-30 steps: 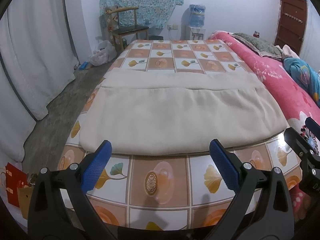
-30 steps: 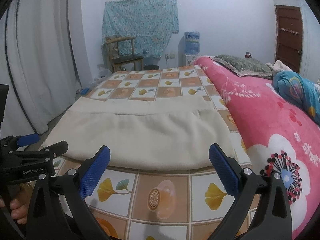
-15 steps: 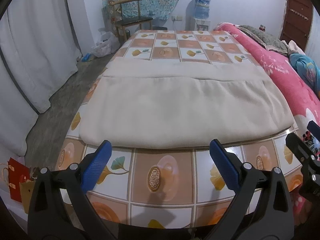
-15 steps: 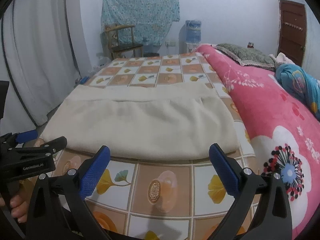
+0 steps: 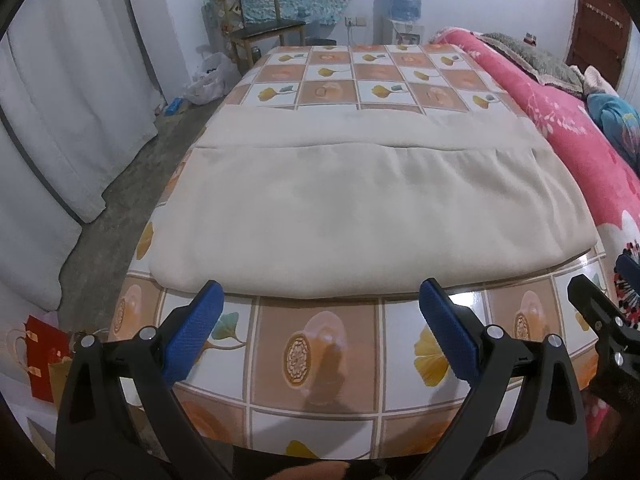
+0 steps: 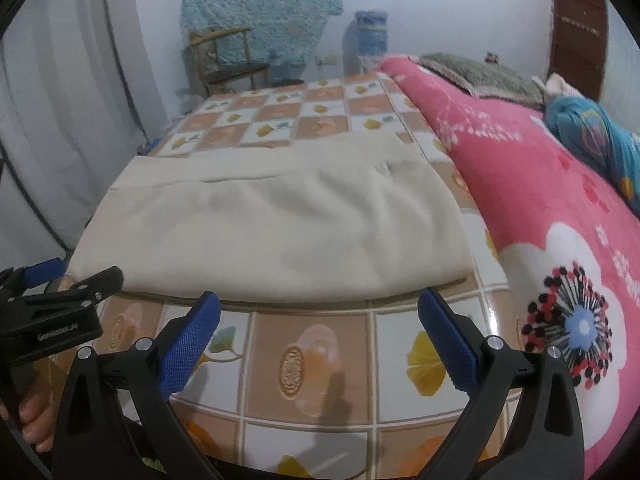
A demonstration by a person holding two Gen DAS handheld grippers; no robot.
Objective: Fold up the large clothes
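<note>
A large cream garment [image 5: 360, 216] lies flat on the tiled-pattern table cover [image 5: 320, 352], folded once so an upper layer ends at a seam line across its far part. The right wrist view shows the same cream garment [image 6: 272, 220] from lower and further right. My left gripper [image 5: 318, 320] hovers open just short of the garment's near edge, nothing between its blue pads [image 5: 192, 336]. My right gripper [image 6: 318, 324] is also open, just before the near edge towards the garment's right side. In that view the left gripper's black body sits at the far left, held by a hand [image 6: 36, 420].
A pink flowered blanket [image 6: 560, 200] borders the table on the right, with a blue bundle [image 6: 600, 136] on it. Behind stand a wooden chair [image 5: 256, 28], a water dispenser [image 5: 404, 4] and a brown door [image 6: 576, 28]. White curtains [image 5: 64, 100] and bare floor lie to the left.
Both grippers have moved forward towards the garment's near edge, so it looms larger in both views. Both stay open and the garment has not moved.
</note>
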